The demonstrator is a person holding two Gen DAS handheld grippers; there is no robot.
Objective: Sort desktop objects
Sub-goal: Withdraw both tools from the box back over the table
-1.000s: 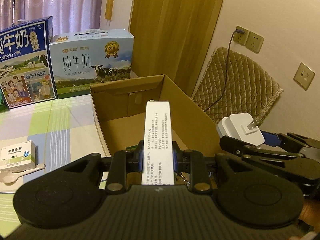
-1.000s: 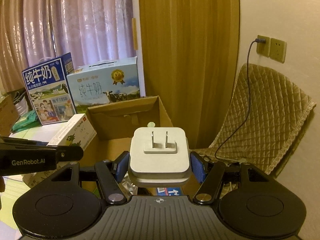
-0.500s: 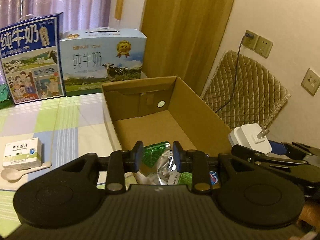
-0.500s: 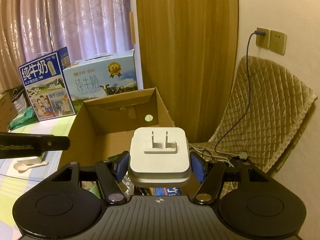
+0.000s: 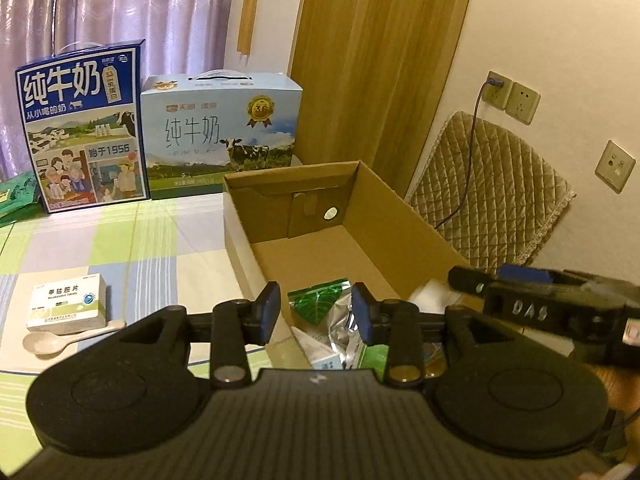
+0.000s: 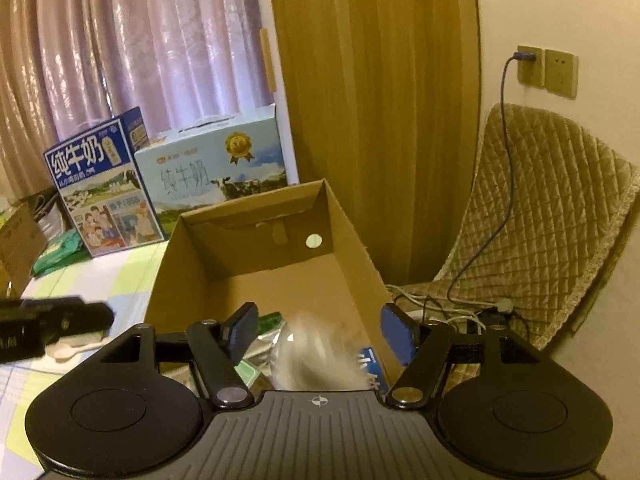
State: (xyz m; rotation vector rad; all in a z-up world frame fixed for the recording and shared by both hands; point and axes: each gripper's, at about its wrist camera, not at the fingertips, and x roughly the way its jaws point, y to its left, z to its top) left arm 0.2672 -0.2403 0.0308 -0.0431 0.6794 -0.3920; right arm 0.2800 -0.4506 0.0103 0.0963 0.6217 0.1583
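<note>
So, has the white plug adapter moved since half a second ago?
Yes. The plug adapter left the right gripper and is dropping, blurred, into the cardboard box.

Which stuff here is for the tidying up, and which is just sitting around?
For the tidying: cardboard box, white charger dropping in, foil packets, medicine box, spoon.

Just sitting around: milk cartons, quilted chair, wall sockets, curtains.

A brown cardboard box (image 5: 400, 216) sits on the worktop's green, white and lilac checked cloth (image 5: 120, 240), near a white medicine box (image 5: 66, 306) with green trim, a cream spoon (image 5: 60, 340), and dark blue (image 5: 82, 132) and pale blue (image 5: 220, 136) milk cartons printed with cows.
</note>
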